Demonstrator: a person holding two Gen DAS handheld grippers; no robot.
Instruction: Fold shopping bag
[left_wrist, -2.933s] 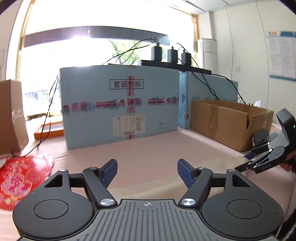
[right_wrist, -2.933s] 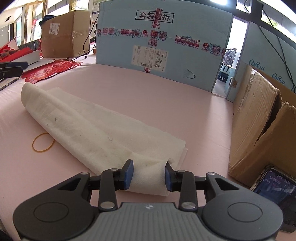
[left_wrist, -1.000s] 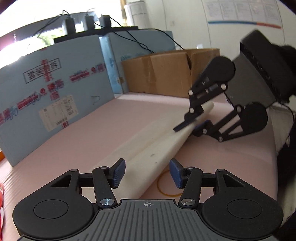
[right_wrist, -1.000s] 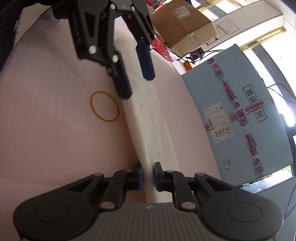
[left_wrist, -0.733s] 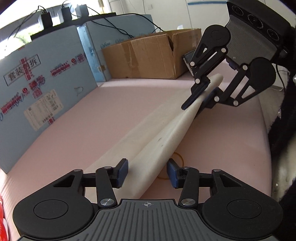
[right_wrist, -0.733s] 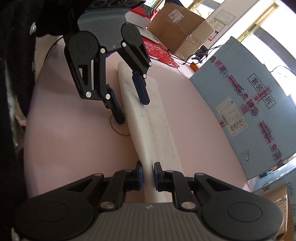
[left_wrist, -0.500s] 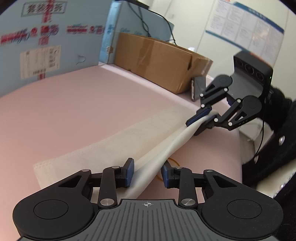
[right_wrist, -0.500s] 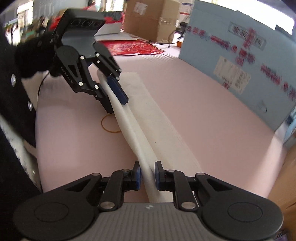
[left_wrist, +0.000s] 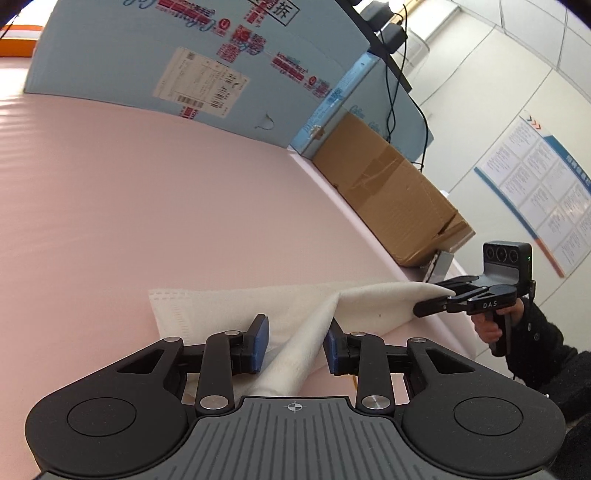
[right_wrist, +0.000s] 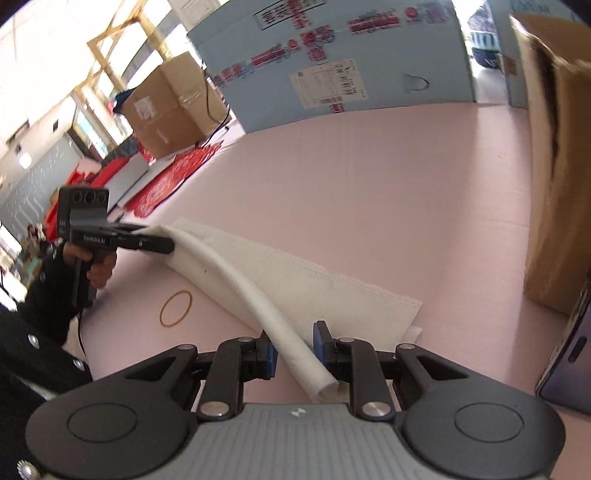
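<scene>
The white fabric shopping bag (left_wrist: 306, 314) lies partly on the pink table, its near long edge lifted and folded over between the two grippers. My left gripper (left_wrist: 295, 347) has its jaws apart, with one end of the folded edge lying loosely between them. My right gripper (right_wrist: 291, 350) also has its jaws apart around the other end of the bag (right_wrist: 258, 280). The right gripper shows in the left wrist view (left_wrist: 436, 301) at the bag's far end. The left gripper shows in the right wrist view (right_wrist: 162, 240) the same way.
A yellow rubber band (right_wrist: 176, 308) lies on the pink table (left_wrist: 147, 192) by the bag. A blue carton (left_wrist: 184, 66) stands at the back, a brown cardboard box (left_wrist: 388, 192) at the right, with a phone (right_wrist: 569, 354) beside it. Red paper items (right_wrist: 166, 184) lie far left.
Both grippers have lifted the bag's near edge and carried it over the rest of the bag. The jaws of both have widened since half a second ago.
</scene>
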